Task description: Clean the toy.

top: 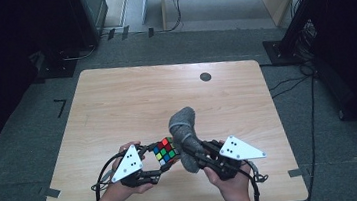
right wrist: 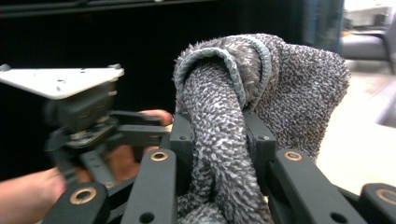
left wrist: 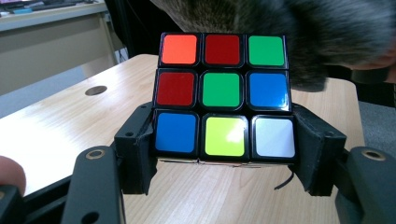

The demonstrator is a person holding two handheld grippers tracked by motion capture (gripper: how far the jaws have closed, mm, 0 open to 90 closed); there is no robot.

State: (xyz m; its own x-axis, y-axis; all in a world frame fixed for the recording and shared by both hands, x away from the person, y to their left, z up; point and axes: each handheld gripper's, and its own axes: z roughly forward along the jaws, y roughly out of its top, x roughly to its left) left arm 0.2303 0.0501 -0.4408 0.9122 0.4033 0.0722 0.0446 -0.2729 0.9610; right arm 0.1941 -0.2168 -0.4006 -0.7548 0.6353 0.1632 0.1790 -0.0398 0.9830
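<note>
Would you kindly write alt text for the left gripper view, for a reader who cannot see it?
A scrambled puzzle cube is clamped at its bottom row between the left gripper's two black jaws, raised off a light wooden table. Its facing side shows orange, red and green tiles on top, red, green, blue in the middle, blue, yellow, white below. A grey fuzzy cloth hangs just behind it.

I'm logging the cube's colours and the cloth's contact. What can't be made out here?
- Cube: left gripper view gives one face; the rest face away.
- Cube-cloth contact: high view too small; cloth is blurred and edge-cropped in the left gripper view.
- Right claw pads: cloth covers them.
</note>
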